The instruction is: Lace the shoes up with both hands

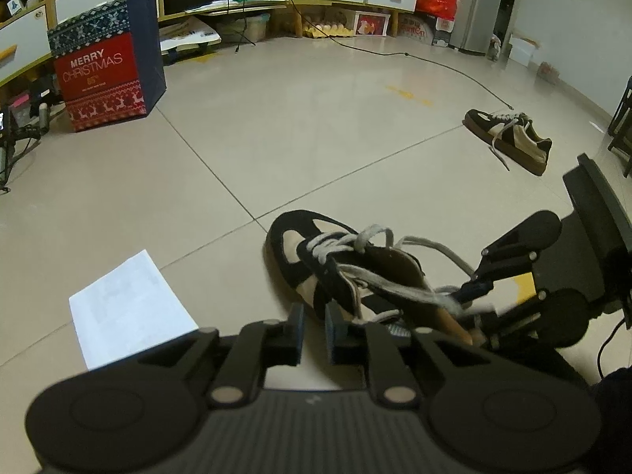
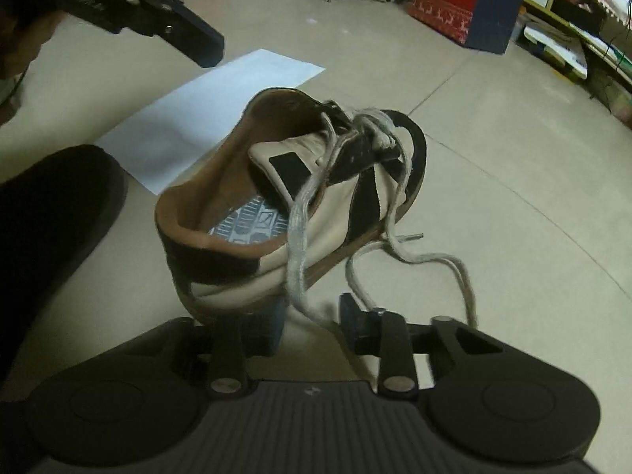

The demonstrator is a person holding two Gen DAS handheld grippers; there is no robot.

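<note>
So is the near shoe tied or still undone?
Undone: the near shoe has grey laces trailing loose onto the floor, with no bow at the eyelets.

Left tool (image 1: 315,326): matte black plastic body with ribbed centre panel, two round side discs, silver pivot pins, and dark blue finger pads (image 1: 335,331). Right tool (image 2: 312,326): identical build, black linkage arms, silver screws.
</note>
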